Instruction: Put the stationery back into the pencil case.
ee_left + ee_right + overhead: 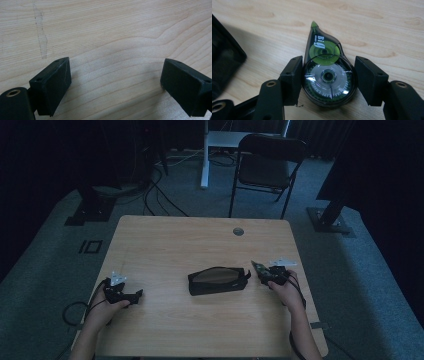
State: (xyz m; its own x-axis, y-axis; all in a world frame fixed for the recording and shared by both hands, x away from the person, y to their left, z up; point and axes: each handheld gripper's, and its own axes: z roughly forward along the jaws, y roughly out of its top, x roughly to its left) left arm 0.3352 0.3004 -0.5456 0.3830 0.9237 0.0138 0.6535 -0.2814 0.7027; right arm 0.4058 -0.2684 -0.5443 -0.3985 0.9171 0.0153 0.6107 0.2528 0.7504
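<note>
A green and clear correction tape dispenser sits between the two jaws of my right gripper, which is shut on its round body, tip pointing away. In the high view this right gripper is near the table's right edge, just right of a black zipped pouch lying mid-table. A corner of the pouch shows at the left of the right gripper view. My left gripper rests at the left of the table, apart from the pouch. Its jaws stand wide open over bare wood with nothing between them.
The wooden table has a round cable grommet near its far edge. A black folding chair and a white desk leg stand beyond it. Cables run over the carpet at the far left.
</note>
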